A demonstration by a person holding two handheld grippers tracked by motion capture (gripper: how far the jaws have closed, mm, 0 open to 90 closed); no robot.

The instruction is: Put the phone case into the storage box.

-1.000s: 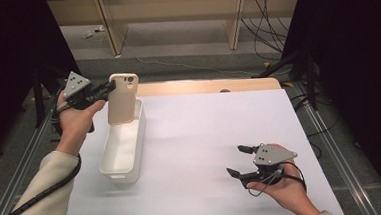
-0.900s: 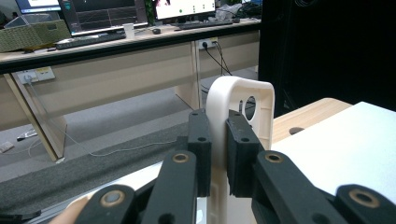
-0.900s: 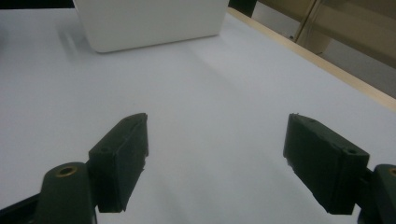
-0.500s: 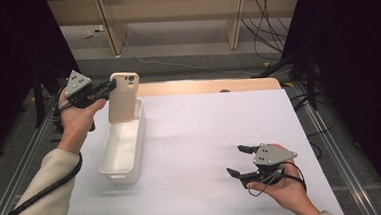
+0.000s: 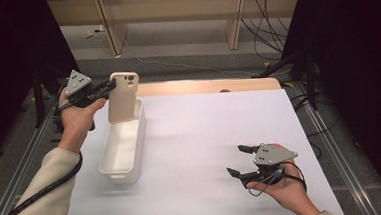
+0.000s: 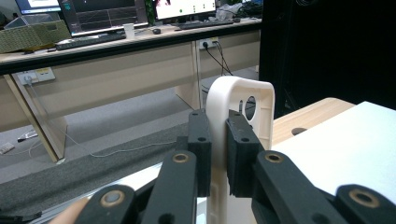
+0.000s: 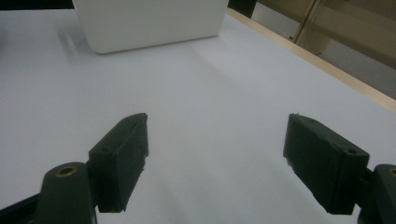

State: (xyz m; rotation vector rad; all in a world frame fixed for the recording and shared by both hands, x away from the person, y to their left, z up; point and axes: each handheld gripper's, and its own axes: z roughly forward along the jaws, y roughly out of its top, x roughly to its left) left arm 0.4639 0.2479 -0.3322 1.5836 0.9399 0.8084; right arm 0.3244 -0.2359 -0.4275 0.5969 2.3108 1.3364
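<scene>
High view: one phone case point(image 5: 123, 97); one white bin point(image 5: 123, 147); two grippers.

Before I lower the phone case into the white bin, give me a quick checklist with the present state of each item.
1. Left gripper clamped on the phone case edge: ok.
2. Case upright over the far end of the white bin: ok.
3. Bin interior free of other items: ok, as far as the high view shows.
4. Right gripper clear of the bin, jaws open, holding nothing: ok.
5. Case bottom edge touching the bin or hanging above it: cannot tell.
6. White table cover flat around the bin: ok.
</scene>
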